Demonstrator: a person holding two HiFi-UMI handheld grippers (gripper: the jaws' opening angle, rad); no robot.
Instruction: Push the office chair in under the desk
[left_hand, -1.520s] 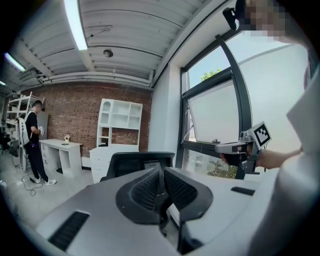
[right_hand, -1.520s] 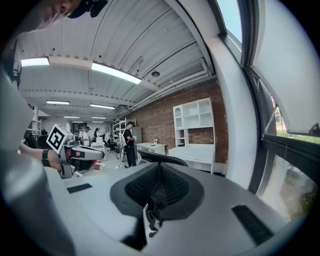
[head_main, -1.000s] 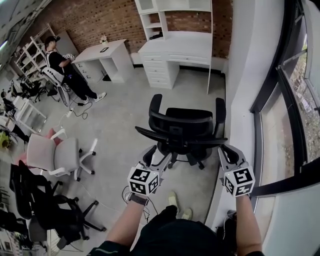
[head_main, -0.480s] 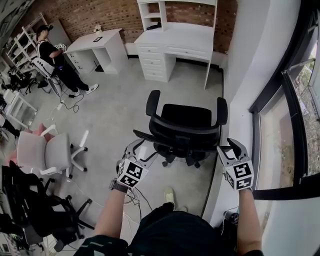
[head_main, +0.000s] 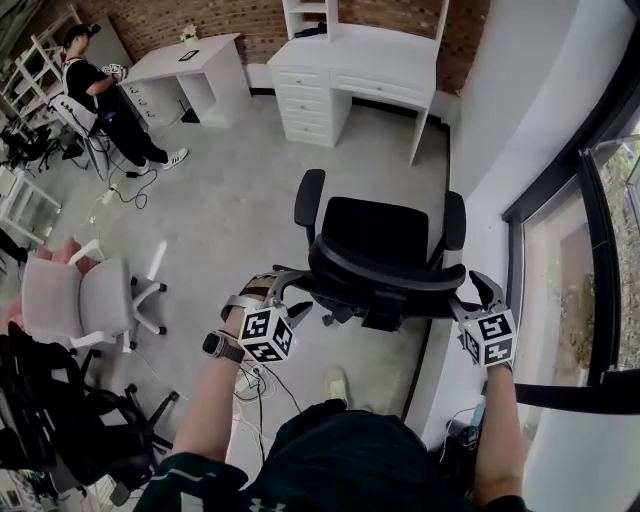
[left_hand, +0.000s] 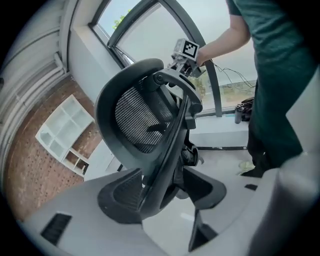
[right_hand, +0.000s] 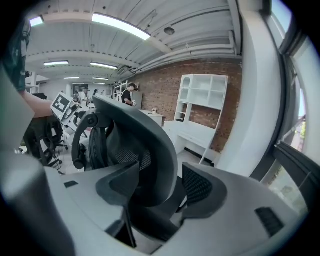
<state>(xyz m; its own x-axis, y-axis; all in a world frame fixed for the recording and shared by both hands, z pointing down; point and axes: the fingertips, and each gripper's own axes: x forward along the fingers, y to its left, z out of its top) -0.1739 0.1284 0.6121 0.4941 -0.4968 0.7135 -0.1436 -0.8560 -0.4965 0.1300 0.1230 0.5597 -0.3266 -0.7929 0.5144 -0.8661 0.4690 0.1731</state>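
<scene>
**Right claw coming off the backrest, chair short of the counter**

Your right claw (head_main: 470, 292) was clamped on the backrest a second ago. Now its jaws are opening, and the rim sits loosely between the pads without being pinched. The left claw (head_main: 283, 290) is spread wide and easing inward a little. The other end of the rim stands between its jaws, and I see no firm squeeze there either. Both hands have also dropped lower and wider on the black mesh-backed office chair (head_main: 375, 235).

With neither claw gripping, I'd judge that any push from here has to come from the pads bearing on the rim. Expect the chair to swivel if one side leads.

The chair is out on the grey concrete floor (head_main: 230, 210), facing the white counter with drawers and a hutch (head_main: 390, 70) against the brick wall. Bare floor lies between them, so the job is not yet done. The knee gap is between the drawer block and the thin right leg (head_main: 413, 130).

- **Right side:** the armrest runs near the floor's right edge, along the white wall, so there is little room to drift that way.
- **Left side:** the floor is open, and the pale swivel chair (head_main: 85, 305) is well apart.
- **Underfoot:** cables (head_main: 262, 385) lie by your feet.
</scene>
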